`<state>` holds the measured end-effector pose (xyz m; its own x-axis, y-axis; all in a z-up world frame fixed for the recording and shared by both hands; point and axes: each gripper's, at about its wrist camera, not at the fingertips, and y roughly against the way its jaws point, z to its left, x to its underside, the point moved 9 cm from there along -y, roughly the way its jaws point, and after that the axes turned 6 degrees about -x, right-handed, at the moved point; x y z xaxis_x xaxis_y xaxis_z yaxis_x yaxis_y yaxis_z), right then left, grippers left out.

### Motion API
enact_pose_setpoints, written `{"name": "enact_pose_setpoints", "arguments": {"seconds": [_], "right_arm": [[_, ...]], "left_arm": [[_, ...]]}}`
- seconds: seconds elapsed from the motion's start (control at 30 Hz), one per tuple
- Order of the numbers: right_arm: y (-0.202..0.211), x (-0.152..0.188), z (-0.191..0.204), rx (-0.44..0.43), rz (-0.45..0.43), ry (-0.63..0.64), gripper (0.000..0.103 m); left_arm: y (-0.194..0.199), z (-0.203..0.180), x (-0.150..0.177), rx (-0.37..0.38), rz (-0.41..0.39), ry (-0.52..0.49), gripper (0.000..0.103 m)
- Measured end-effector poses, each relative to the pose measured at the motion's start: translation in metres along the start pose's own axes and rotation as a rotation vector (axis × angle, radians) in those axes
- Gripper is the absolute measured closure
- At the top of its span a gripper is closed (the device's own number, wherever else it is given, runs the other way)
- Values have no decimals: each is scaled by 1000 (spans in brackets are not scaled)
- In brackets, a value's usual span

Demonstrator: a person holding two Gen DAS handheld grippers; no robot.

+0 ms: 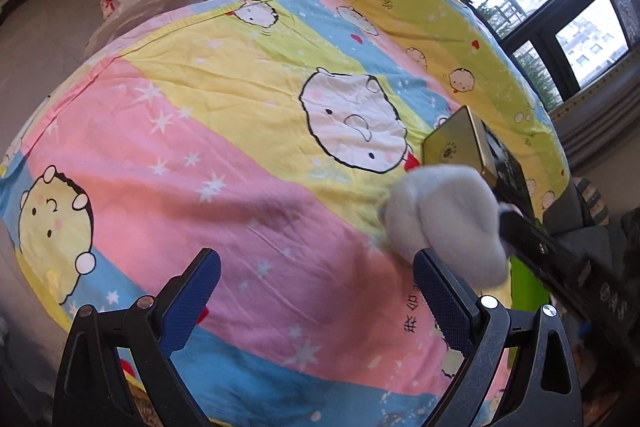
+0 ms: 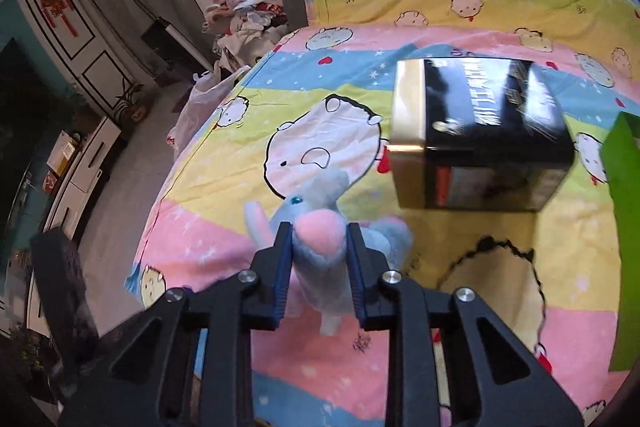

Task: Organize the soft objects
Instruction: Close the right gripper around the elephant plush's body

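A small plush toy (image 2: 320, 223), pale blue with a pink patch and a glittering blue eye, is gripped over a cartoon-print bedsheet (image 2: 224, 187), just in front of a black and gold box (image 2: 480, 131). In the left wrist view the same toy appears only as a blurred pale shape at the right edge, beside the box. The grasp is judged to be at its closing stage, and it is best done by squeezing the soft body evenly through its thickest part, so that the toy is not left hanging by an ear or a limb and cannot slip when lifted. The lift is then best kept clear of the box, which stands close behind. The right gripper (image 2: 320, 271) is seen drawn in narrow, its blue pads pressed into the pink and blue fabric on both sides. The left gripper (image 1: 316, 301) is held wide apart above the sheet, with nothing between its fingers and nothing touched. A green object (image 2: 624, 247) is visible at the right edge, and a heap of clothes (image 2: 248, 15) lies beyond the bed.
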<state>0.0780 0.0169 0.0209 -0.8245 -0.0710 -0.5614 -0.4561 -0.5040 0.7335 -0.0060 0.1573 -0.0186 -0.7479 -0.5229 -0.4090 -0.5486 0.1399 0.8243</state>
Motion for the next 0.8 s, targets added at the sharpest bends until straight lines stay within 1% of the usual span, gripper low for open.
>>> {"name": "enact_pose_setpoints", "arguments": {"seconds": [0.1,0.17,0.3,0.37,0.43,0.5,0.57,0.63,0.7,0.73,0.77,0.8], "right_arm": [[18,19,-13,37,0,10,78],[28,32,-27,62,-2,-6,78],[47,46,-49,74,-11,-29,77],[52,52,-58,86,-5,-31,74],[52,56,-64,61,8,-66,73],[51,59,-70,24,14,-122,67],[53,63,-71,4,10,-152,44],[61,64,-74,-9,-23,-176,38],[66,62,-80,-6,-42,-196,38],[67,61,-86,-4,-50,-222,34],[66,61,-89,-8,-49,-242,32],[63,62,-92,-17,-43,-273,31]], "left_arm": [[0,-13,6,24,16,-34,6],[-1,-23,12,43,30,-55,6],[-3,-53,31,118,85,-123,6],[-4,-69,42,143,109,-178,6],[-5,-82,51,162,127,-211,6],[-7,-91,59,185,156,-222,6],[-8,-96,64,202,176,-230,6],[-8,-98,64,204,175,-240,6],[-10,-100,66,202,174,-261,6],[-11,-101,67,210,182,-268,6],[-13,-101,69,219,189,-267,6],[-14,-101,70,226,196,-259,6]]}}
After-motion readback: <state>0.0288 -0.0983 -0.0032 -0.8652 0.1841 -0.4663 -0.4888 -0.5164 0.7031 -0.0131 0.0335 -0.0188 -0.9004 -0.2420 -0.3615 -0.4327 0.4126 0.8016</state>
